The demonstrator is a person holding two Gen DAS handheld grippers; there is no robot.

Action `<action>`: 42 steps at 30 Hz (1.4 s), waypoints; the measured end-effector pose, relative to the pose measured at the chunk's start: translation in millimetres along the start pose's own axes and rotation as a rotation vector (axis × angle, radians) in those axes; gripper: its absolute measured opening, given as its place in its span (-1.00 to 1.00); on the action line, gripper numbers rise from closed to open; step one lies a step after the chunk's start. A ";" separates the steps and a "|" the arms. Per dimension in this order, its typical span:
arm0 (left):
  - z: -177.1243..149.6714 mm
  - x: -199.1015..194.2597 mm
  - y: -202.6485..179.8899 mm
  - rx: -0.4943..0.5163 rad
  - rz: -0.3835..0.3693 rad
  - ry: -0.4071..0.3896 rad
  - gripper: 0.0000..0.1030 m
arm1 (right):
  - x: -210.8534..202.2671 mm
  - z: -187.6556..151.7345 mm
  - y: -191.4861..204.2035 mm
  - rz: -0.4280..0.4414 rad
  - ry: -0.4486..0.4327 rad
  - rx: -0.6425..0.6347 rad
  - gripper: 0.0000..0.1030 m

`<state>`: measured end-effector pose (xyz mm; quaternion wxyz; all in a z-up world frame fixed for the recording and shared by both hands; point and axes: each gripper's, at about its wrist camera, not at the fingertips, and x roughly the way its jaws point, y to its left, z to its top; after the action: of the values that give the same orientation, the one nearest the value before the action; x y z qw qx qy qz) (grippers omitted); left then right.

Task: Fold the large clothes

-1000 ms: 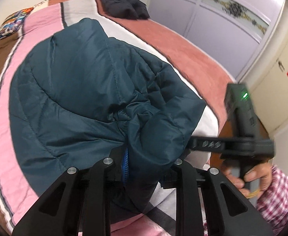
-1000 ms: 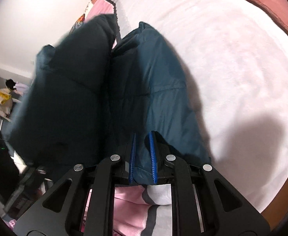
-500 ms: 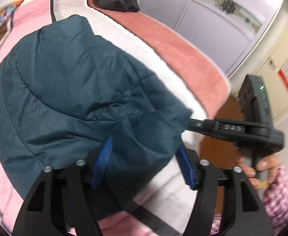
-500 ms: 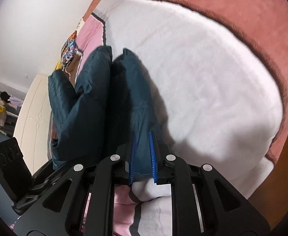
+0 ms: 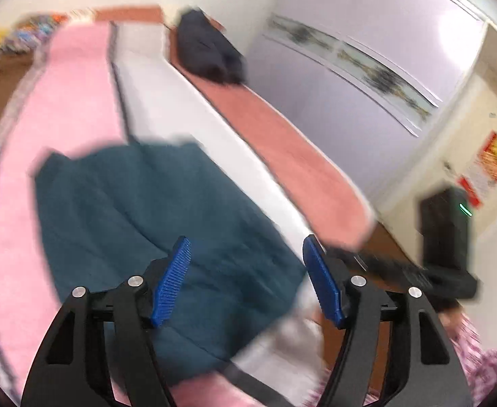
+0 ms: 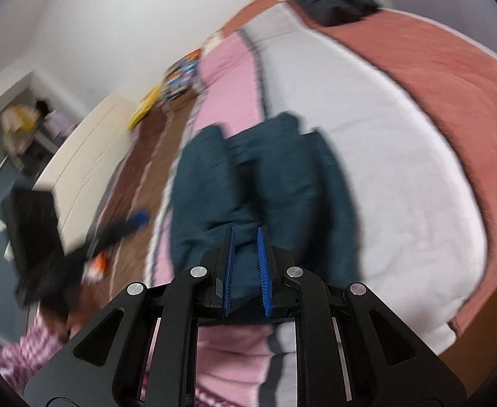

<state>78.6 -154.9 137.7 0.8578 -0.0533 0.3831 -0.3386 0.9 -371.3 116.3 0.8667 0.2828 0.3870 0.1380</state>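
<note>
Since the earlier frames the left gripper (image 5: 246,278) has let go of the teal jacket (image 5: 153,237) and is pulling back from it; its jaws are standing wide but closing a little, with nothing pinched between the blue pads (image 5: 172,283), the jacket lying behind them on the bed. The right gripper (image 6: 246,271) has lifted, and the jacket (image 6: 258,183) is now lying folded beyond it toward 12 o'clock. Its jaws are nearly together; teal fabric is showing in the narrow gap, but blur is making it hard to tell whether the pads are still pinching cloth or merely sitting in front of it.

Both views are smearing badly. In the left view, at 3 o'clock, the right gripper (image 5: 445,237) is reading only as a dark block with a green light, and a checked sleeve (image 5: 469,346) is being cut off by the rim. One teal jacket is lying on the striped bedspread (image 5: 79,101), and one dark garment (image 5: 207,51) is sitting at the far end of the bed. No containers are showing.
</note>
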 end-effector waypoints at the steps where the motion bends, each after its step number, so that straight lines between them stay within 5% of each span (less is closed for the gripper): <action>1: 6.4 1.3 7.1 -0.001 0.047 -0.010 0.07 | 3.5 -0.4 5.7 0.017 0.013 -0.015 -0.71; 5: 31.4 36.4 39.6 -0.068 0.175 0.037 -0.19 | 34.4 -6.1 29.9 0.041 0.109 -0.109 -0.71; 12: 41.6 80.8 59.4 -0.137 0.208 0.144 -0.19 | 79.5 -10.3 -9.8 -0.148 0.208 -0.046 -0.71; 20: 43.6 135.8 70.6 -0.137 0.249 0.249 -0.16 | 112.6 -26.6 -63.7 -0.204 0.294 0.089 -0.77; 35: 32.4 157.0 67.0 -0.101 0.297 0.261 -0.13 | 134.7 -15.1 -83.4 -0.208 0.328 0.113 -0.79; 42: 42.0 130.3 71.7 -0.200 0.217 0.206 -0.12 | 133.4 -20.0 -66.9 -0.238 0.334 0.086 -0.79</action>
<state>208.7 -188.2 61.1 0.8359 -0.0615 0.5043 -0.2079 75.6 -356.1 -13.5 0.7878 0.2448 0.5617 0.0630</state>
